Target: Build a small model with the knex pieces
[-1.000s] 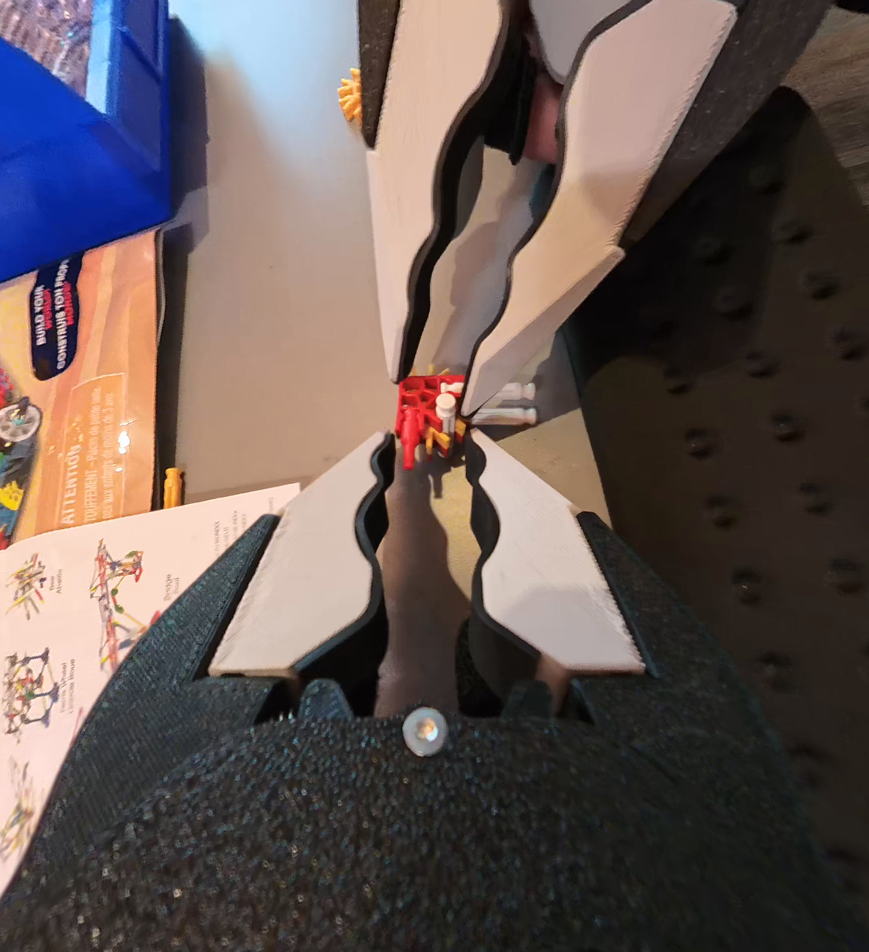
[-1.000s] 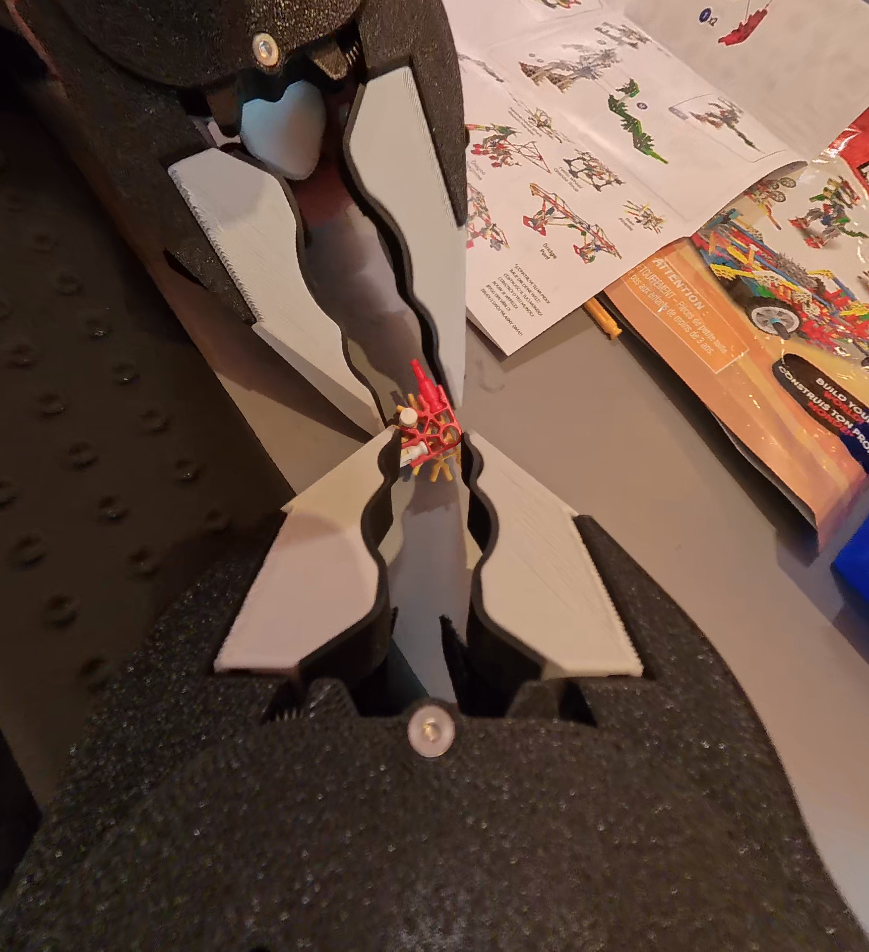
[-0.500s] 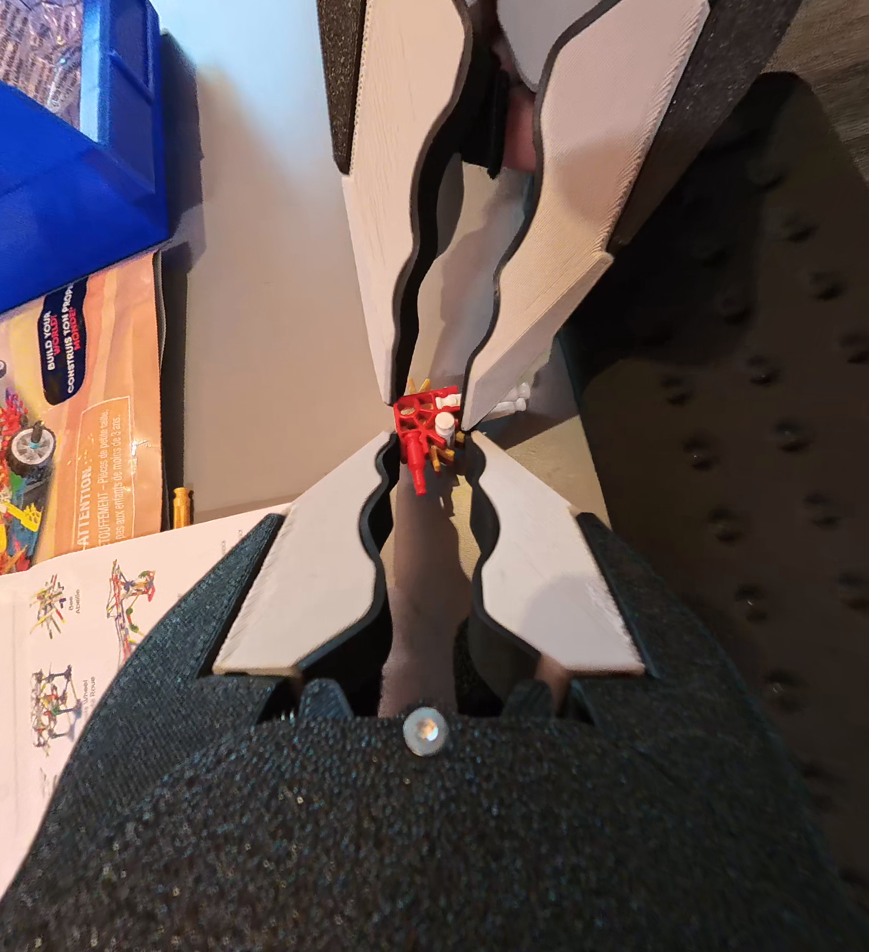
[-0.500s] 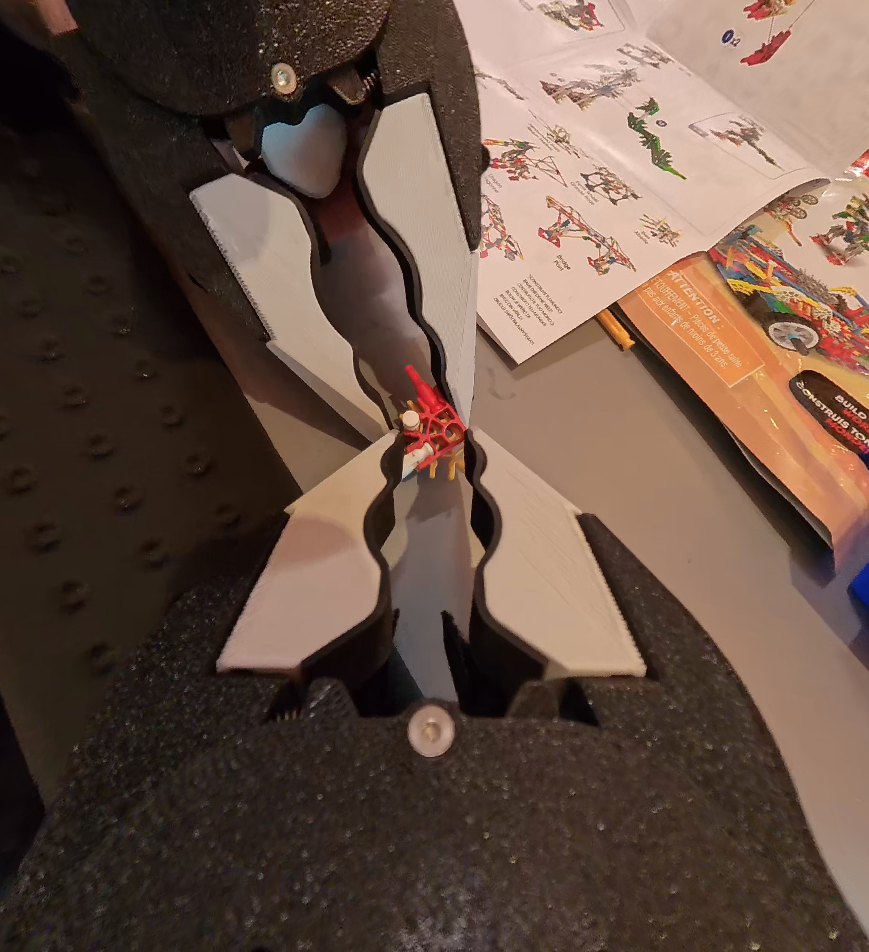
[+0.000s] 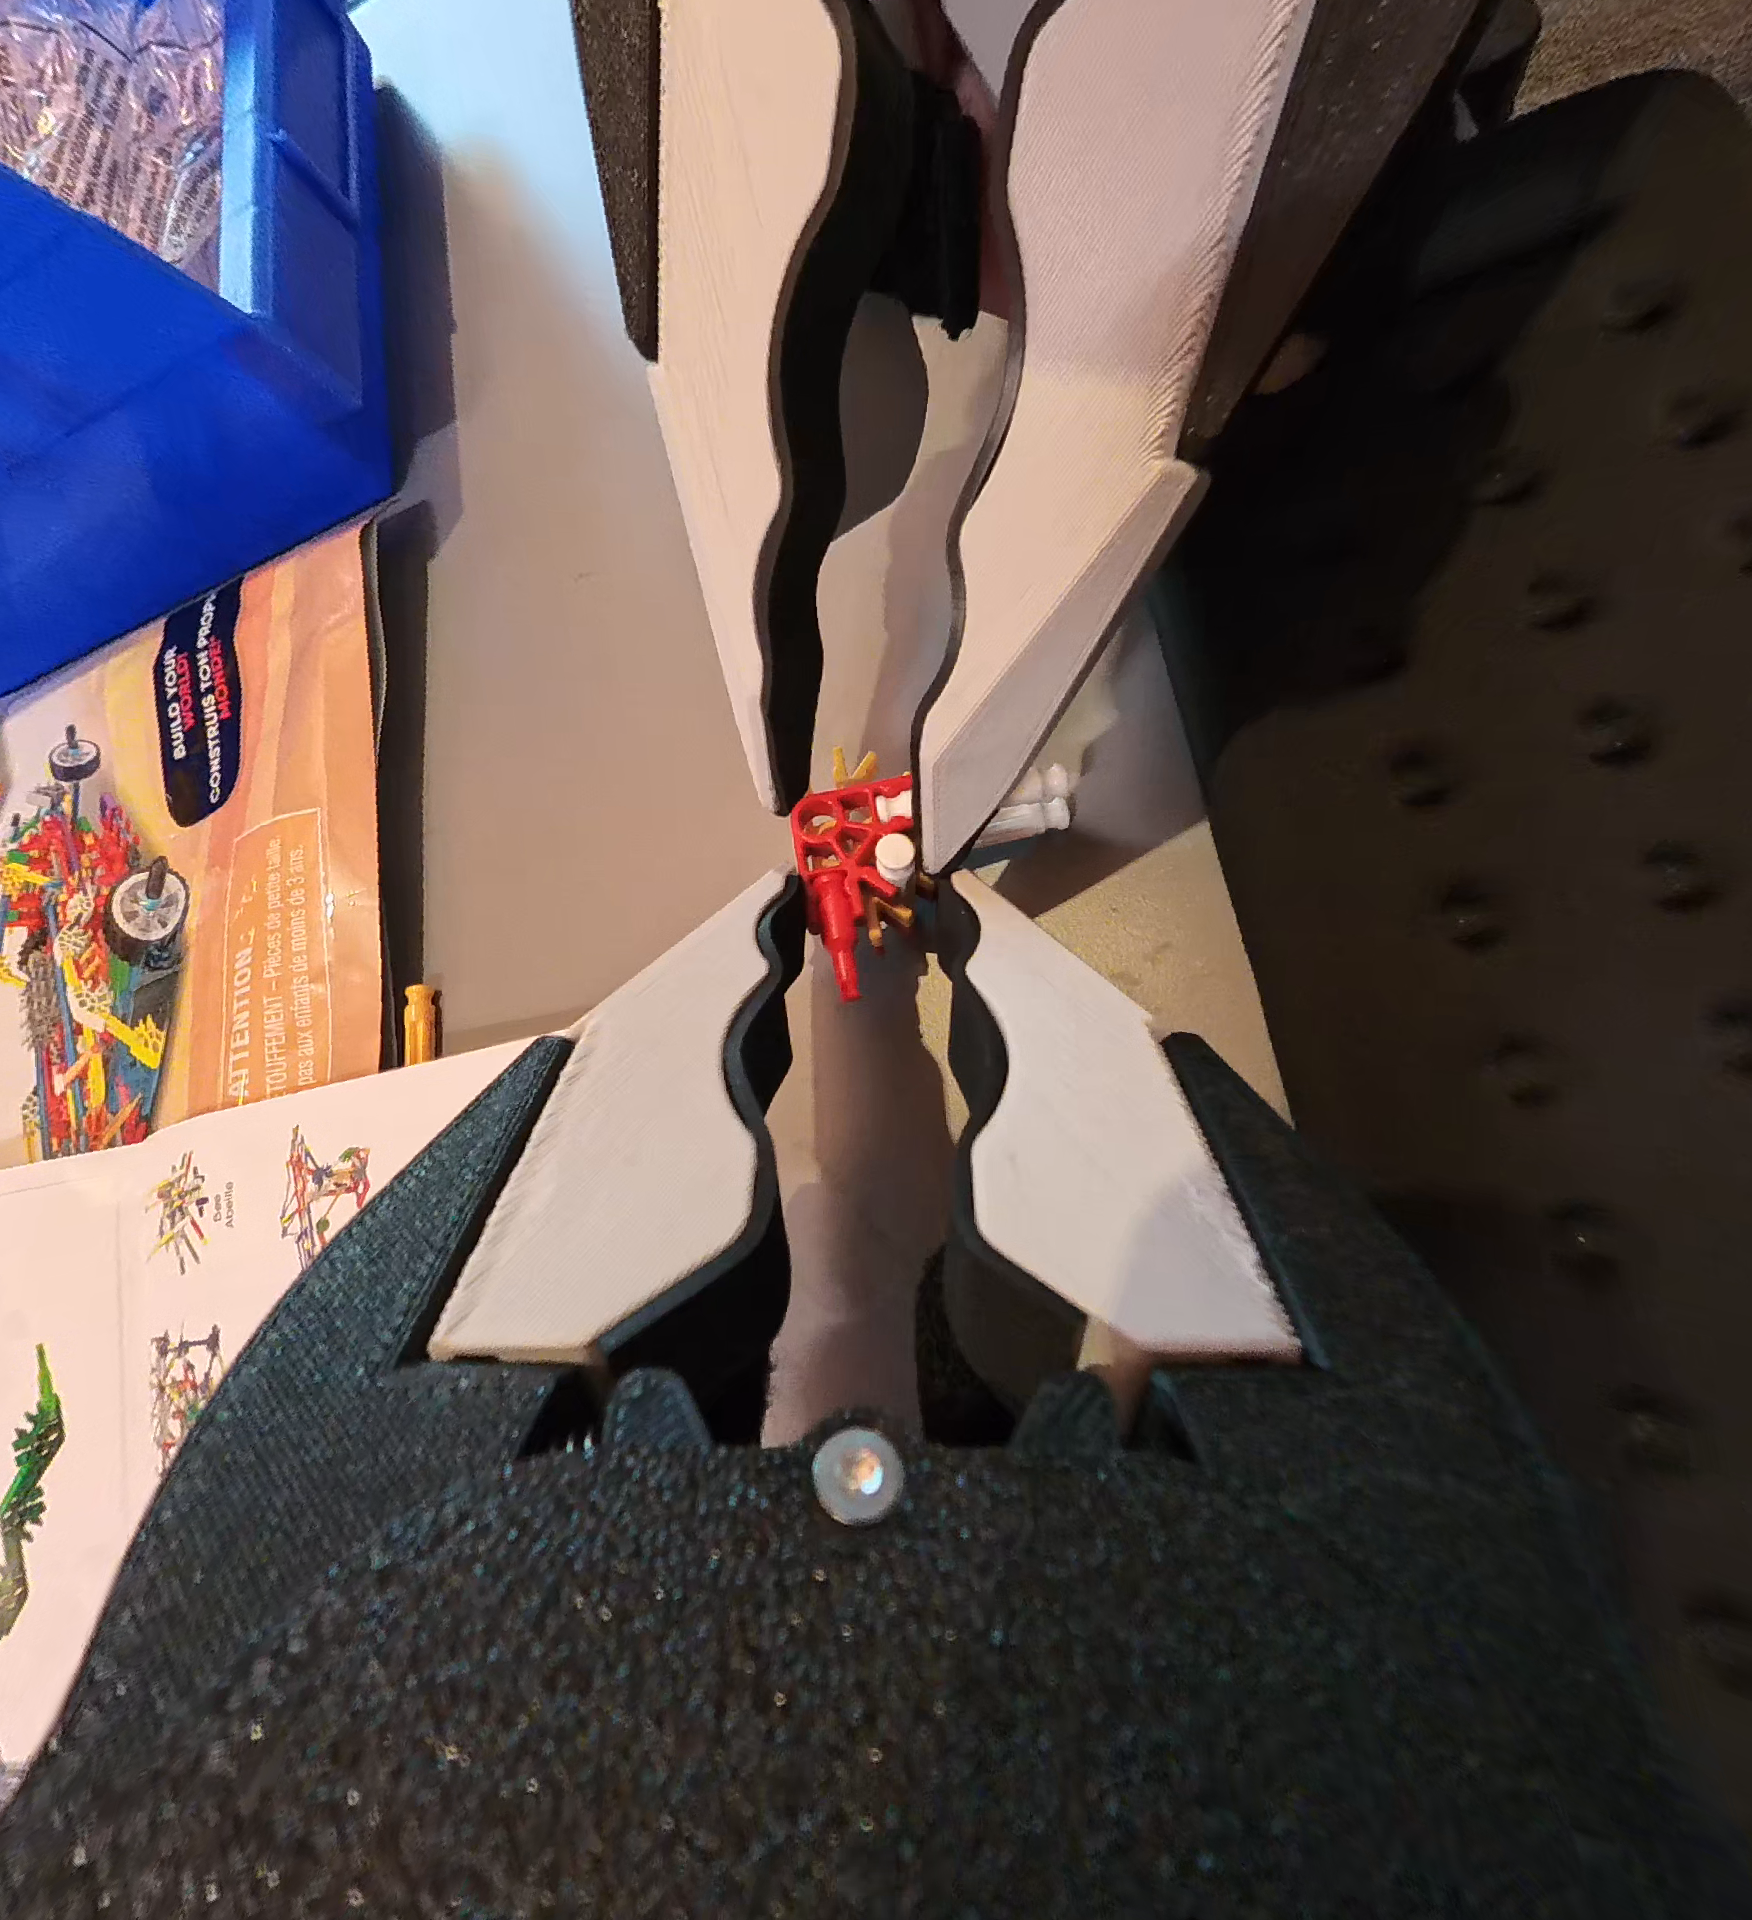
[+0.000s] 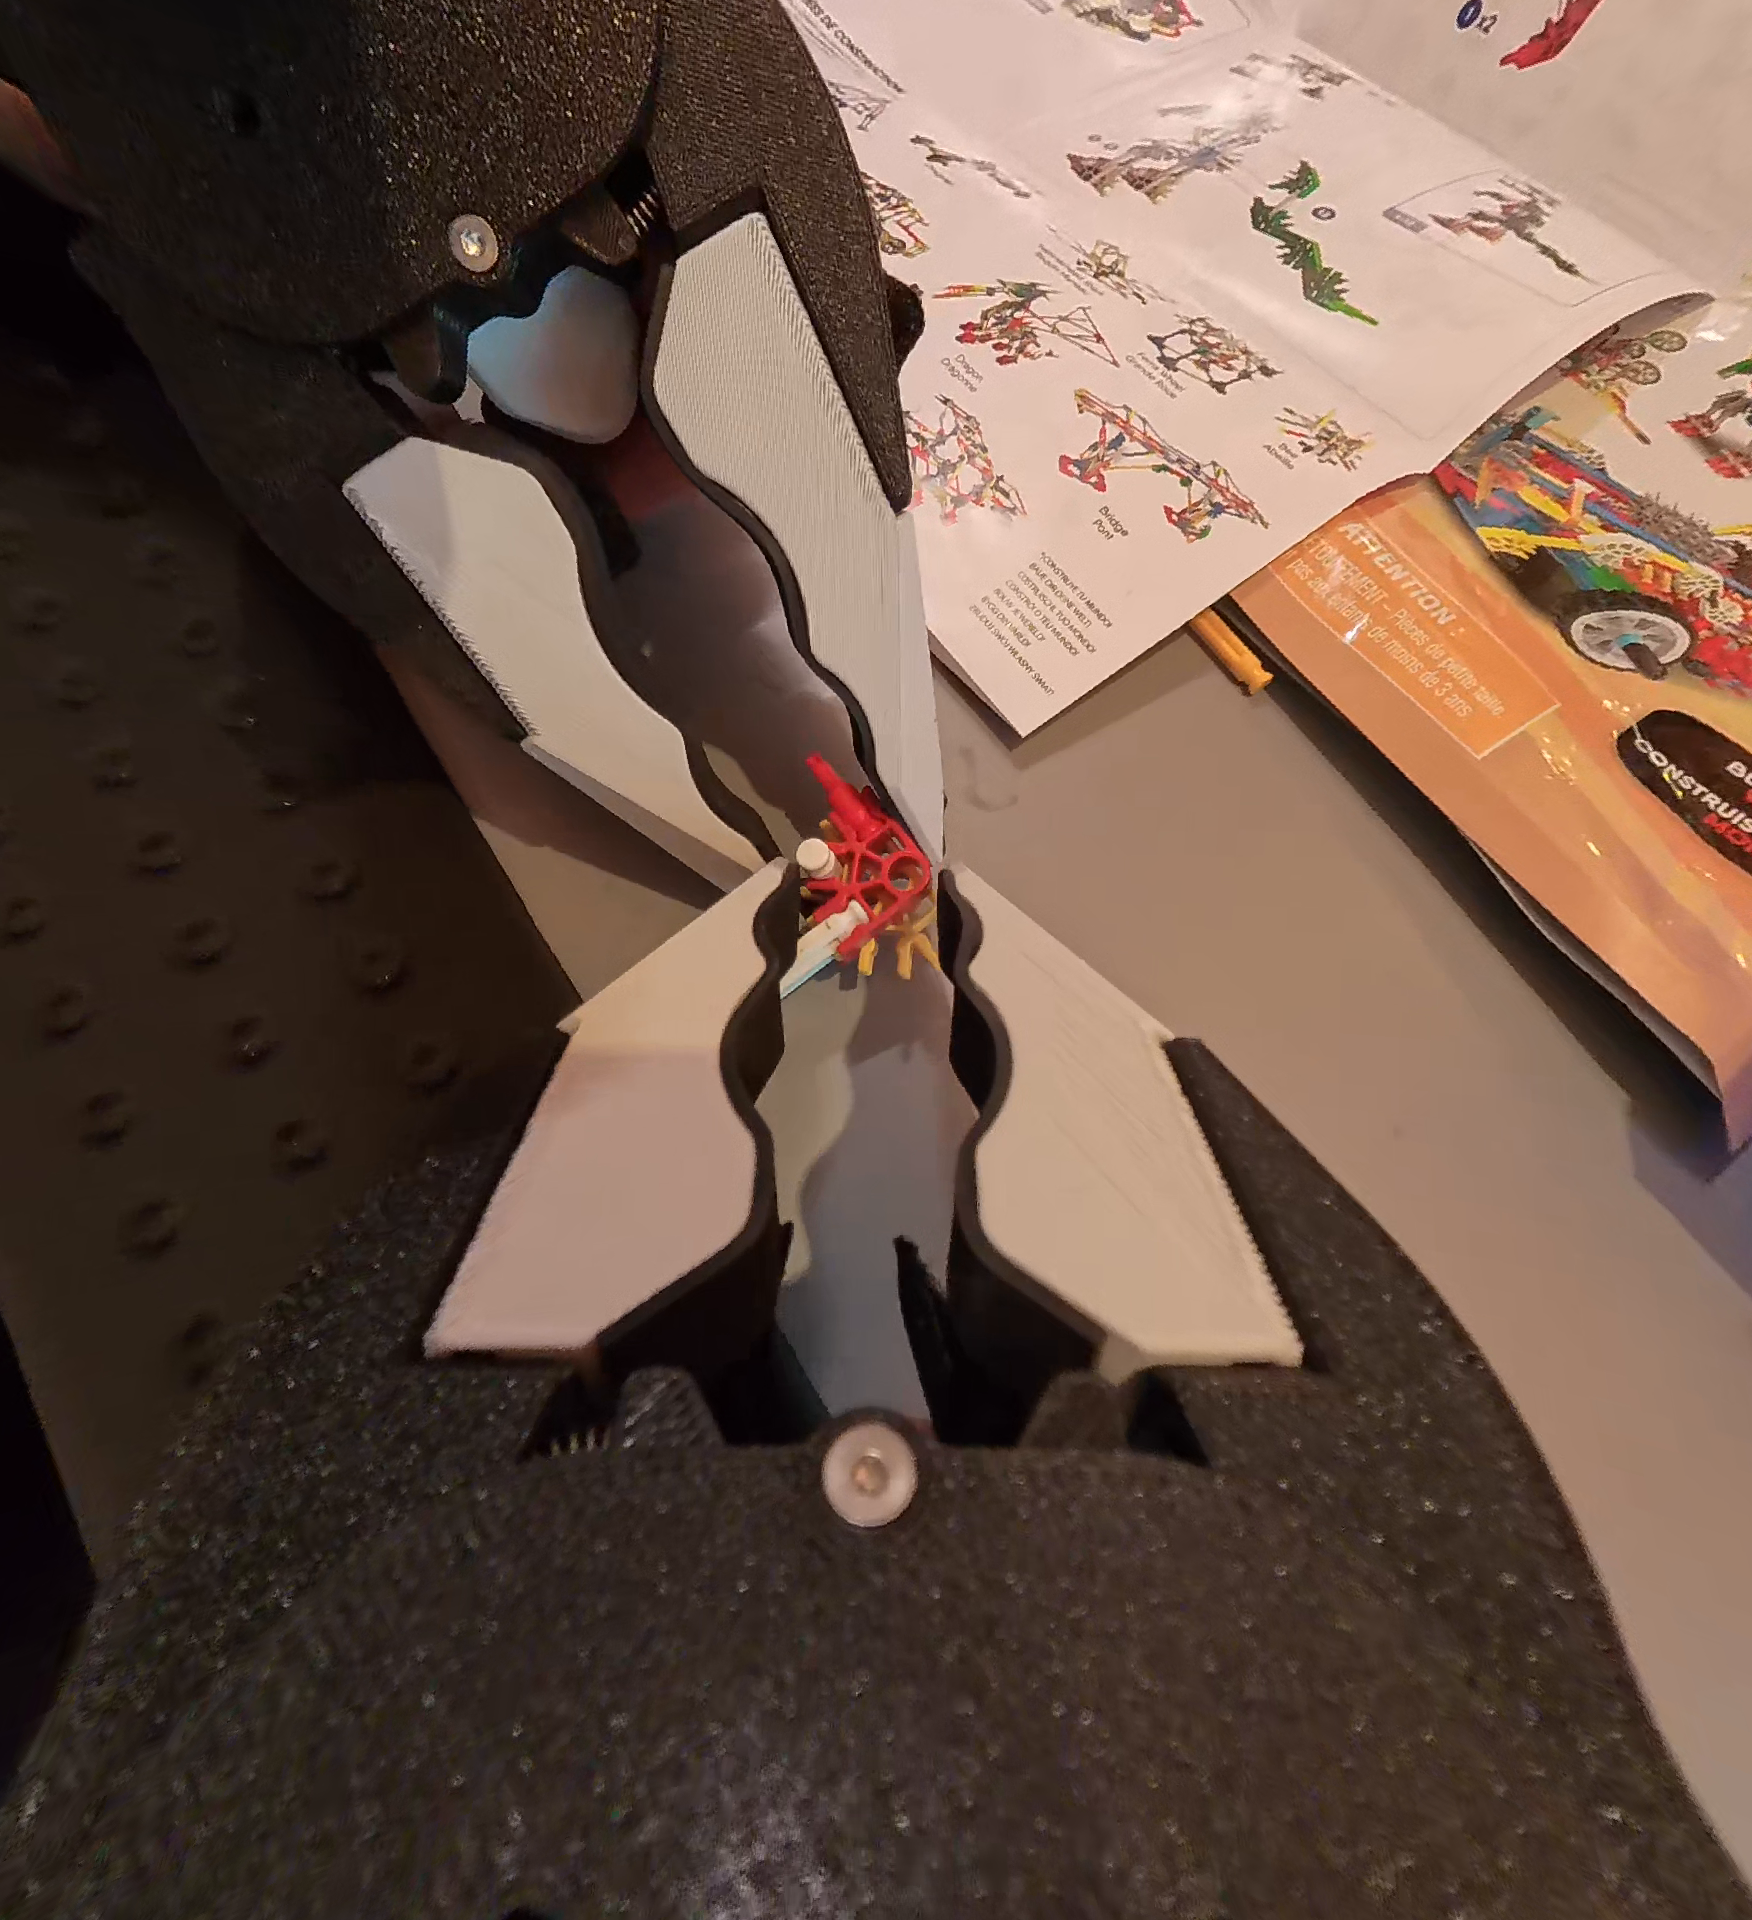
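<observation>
A small toy assembly is held just above the grey table (image 5: 560, 623). It is a red connector (image 5: 846, 831) with a red rod (image 5: 841, 940), white rods (image 5: 1033, 810) and a yellow connector (image 5: 891, 914). My left gripper (image 5: 872, 894) and right gripper (image 5: 856, 826) meet tip to tip, each shut on the assembly from opposite sides. In the right wrist view my right gripper (image 6: 861, 894) pinches at the yellow connector (image 6: 903, 945) and a white rod (image 6: 820, 951). There the left gripper (image 6: 846, 847) closes on the red connector (image 6: 867, 862).
A blue bin (image 5: 124, 416), an orange toy bag (image 5: 259, 831) and an open instruction sheet (image 5: 124, 1247) lie on one side. A loose yellow rod (image 5: 420, 1023) lies by the bag. A dark studded mat (image 5: 1578, 935) borders the table on the other side. The tips of both grippers are at nearly the same place.
Both grippers stay shut on the assembly and have drifted slightly together. The opposing gripper has come a little closer in each view, and the assembly has turned slightly.
</observation>
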Available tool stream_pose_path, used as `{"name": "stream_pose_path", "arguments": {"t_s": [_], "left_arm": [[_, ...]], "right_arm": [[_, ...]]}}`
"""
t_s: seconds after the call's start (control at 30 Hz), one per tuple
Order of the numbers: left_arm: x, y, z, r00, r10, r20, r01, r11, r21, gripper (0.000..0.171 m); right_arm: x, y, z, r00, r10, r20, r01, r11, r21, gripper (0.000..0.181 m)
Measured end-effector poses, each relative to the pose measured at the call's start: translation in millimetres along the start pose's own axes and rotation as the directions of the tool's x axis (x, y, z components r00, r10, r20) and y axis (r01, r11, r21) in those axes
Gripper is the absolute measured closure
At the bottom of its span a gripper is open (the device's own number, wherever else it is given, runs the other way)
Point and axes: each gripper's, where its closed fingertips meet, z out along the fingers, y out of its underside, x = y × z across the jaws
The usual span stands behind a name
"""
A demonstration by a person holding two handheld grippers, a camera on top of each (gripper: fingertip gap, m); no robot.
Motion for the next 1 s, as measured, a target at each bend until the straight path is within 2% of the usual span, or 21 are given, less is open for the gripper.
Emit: {"name": "stream_pose_path", "arguments": {"t_s": [0.27,0.47,0.6,0.83,1.0], "left_arm": [[-0.9,-0.3,0.8,0.999,0.035,0.023,-0.035,0.999,-0.004,0.150],[-2.6,-4.9,-12.1,0.999,0.035,0.025,-0.035,0.999,0.024,0.142],[-0.2,-5.3,-17.2,0.998,0.055,0.030,-0.056,0.998,0.036,0.158],[-0.1,-6.7,-16.9,1.000,0.020,0.010,-0.020,0.998,0.056,0.159],[1.8,-7.5,-21.2,0.998,-0.042,-0.054,0.047,0.994,0.098,0.159]], "right_arm": [[0.0,-0.3,0.6,0.993,-0.109,-0.037,0.108,0.994,-0.027,0.158],[-2.0,0.4,0.5,0.995,-0.098,-0.026,0.098,0.995,-0.008,0.158],[-2.1,0.6,0.6,0.995,-0.099,-0.021,0.099,0.995,-0.007,0.158],[-2.5,1.8,0.6,0.993,-0.117,-0.007,0.117,0.993,-0.005,0.158],[-4.4,0.8,1.5,0.992,-0.124,0.005,0.124,0.992,0.012,0.158]]}}
